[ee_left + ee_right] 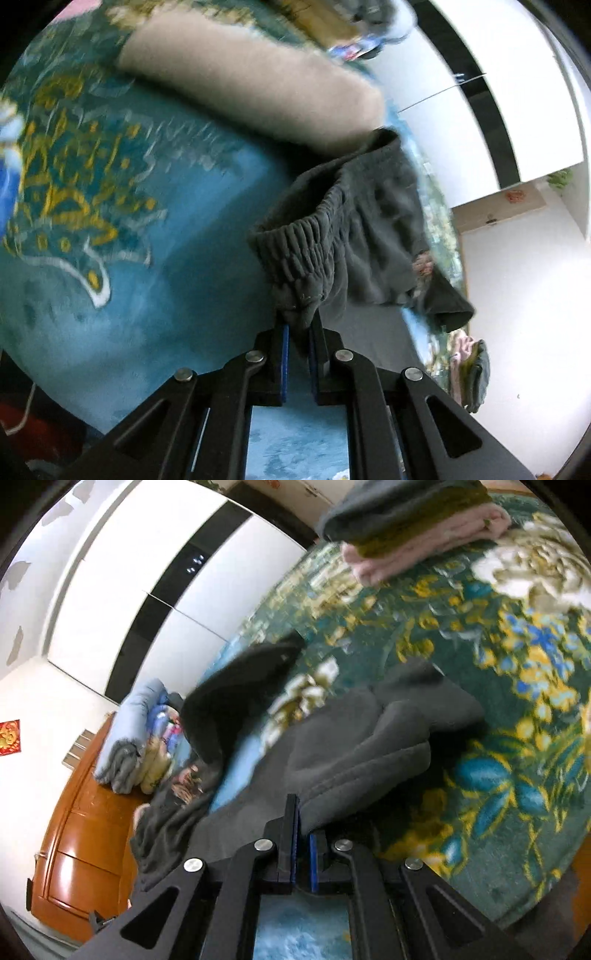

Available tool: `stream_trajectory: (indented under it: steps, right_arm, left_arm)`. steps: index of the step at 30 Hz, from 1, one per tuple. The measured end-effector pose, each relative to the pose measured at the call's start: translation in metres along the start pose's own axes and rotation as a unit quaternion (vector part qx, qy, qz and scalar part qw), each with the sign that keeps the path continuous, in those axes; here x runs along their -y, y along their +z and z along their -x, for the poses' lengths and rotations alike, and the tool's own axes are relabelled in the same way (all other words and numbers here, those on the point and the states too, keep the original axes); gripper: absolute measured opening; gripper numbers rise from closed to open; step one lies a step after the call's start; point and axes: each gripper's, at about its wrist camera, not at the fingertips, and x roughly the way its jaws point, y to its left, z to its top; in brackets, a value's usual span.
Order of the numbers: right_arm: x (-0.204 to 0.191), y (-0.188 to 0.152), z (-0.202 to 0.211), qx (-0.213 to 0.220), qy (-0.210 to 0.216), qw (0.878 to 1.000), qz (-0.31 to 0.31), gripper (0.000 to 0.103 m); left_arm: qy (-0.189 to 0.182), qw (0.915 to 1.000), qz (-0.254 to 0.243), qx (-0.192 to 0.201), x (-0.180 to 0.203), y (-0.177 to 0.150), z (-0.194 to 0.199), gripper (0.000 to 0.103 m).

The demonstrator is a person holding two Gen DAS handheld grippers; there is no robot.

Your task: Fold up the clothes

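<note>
While the dark grey garment (354, 236) hangs in the air above the bed, its gathered elastic waistband (295, 243) is pinched between the two fingers of the left gripper (300, 325), which are closed tightly on a bunch of the fabric. In the right wrist view the same grey garment (369, 746) is seen as thick folds lying over the blanket, and the right gripper (303, 827) has its fingers pressed together on an edge of this cloth, with only a thin gap between the blue pads. One part of the garment spreads to the left of this gripper and goes down over the side of the bed. Under the garment lies a blue and green blanket (129, 229) with yellow flowers and white outlines, which covers the bed surface. A beige pillow-like roll (251, 92) lies on the blanket, further from the left gripper than the garment. In the right wrist view a stack of folded clothes (417, 528), dark green, olive and pink, rests on the blanket well apart from the grey garment. Beyond the bed stands a white wardrobe (155, 565) with black stripes, and near it a pile of folded bedding (140, 738) sits on an orange-brown wooden cabinet (81, 842). Both views are somewhat blurred.
</note>
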Motion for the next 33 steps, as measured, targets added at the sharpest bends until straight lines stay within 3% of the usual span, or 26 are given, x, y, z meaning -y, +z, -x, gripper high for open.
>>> stream_trajectory:
  steps: [3, 6, 8, 9, 10, 14, 17, 21, 22, 23, 24, 25, 30, 33]
  right_arm:
    - [0.013, -0.004, -0.007, -0.016, -0.008, 1.000, -0.023, 0.009]
    - [0.019, -0.003, -0.012, -0.023, -0.012, 0.999, -0.030, 0.011]
    - [0.023, 0.001, -0.009, -0.015, -0.027, 0.999, -0.036, 0.028]
    - [0.026, 0.003, -0.006, -0.003, -0.033, 0.999, -0.042, 0.047]
    - [0.030, 0.004, -0.001, 0.011, -0.033, 0.998, -0.053, 0.055]
    - [0.054, 0.014, 0.007, 0.043, -0.003, 0.993, -0.109, 0.059]
    - [0.070, 0.025, 0.001, 0.056, -0.005, 0.988, -0.146, 0.060]
    - [0.078, 0.038, -0.009, 0.072, 0.023, 0.979, -0.190, 0.060]
    - [0.079, 0.040, -0.012, 0.075, 0.031, 0.976, -0.200, 0.055]
    - [0.081, 0.043, -0.014, 0.079, 0.044, 0.973, -0.214, 0.049]
    - [0.082, 0.045, -0.016, 0.083, 0.059, 0.969, -0.225, 0.030]
    - [0.081, 0.047, -0.015, 0.088, 0.066, 0.968, -0.226, 0.023]
    - [0.073, 0.059, 0.004, 0.123, 0.043, 0.973, -0.192, 0.008]
    - [0.075, 0.066, 0.016, 0.140, 0.018, 0.973, -0.181, 0.008]
  left_arm:
    - [0.039, 0.9990, -0.003, -0.021, -0.006, -0.001, -0.014, 0.009]
    - [0.024, 0.9990, 0.015, -0.034, -0.010, 0.008, -0.012, 0.011]
    - [0.006, 0.9988, 0.032, -0.037, -0.011, 0.016, -0.006, 0.013]
    - [0.002, 0.9987, 0.037, -0.037, -0.010, 0.021, -0.002, 0.015]
    - [0.006, 0.9991, 0.030, -0.028, -0.006, 0.024, 0.004, 0.019]
    - [0.044, 0.9983, -0.022, 0.030, 0.018, 0.038, 0.033, 0.034]
    - [0.028, 0.9977, -0.033, 0.053, 0.029, 0.044, 0.046, 0.037]
    - [0.017, 0.9977, -0.055, 0.037, 0.047, 0.037, 0.034, 0.039]
    - [0.015, 0.9979, -0.058, 0.026, 0.052, 0.034, 0.025, 0.039]
    - [0.014, 0.9981, -0.059, 0.016, 0.057, 0.031, 0.016, 0.039]
    - [0.012, 0.9980, -0.061, 0.009, 0.060, 0.029, 0.011, 0.039]
    - [0.009, 0.9979, -0.064, 0.003, 0.063, 0.027, 0.007, 0.039]
    - [0.004, 0.9959, -0.090, -0.006, 0.078, 0.027, -0.001, 0.039]
    - [0.004, 0.9954, -0.095, -0.010, 0.082, 0.029, -0.008, 0.039]
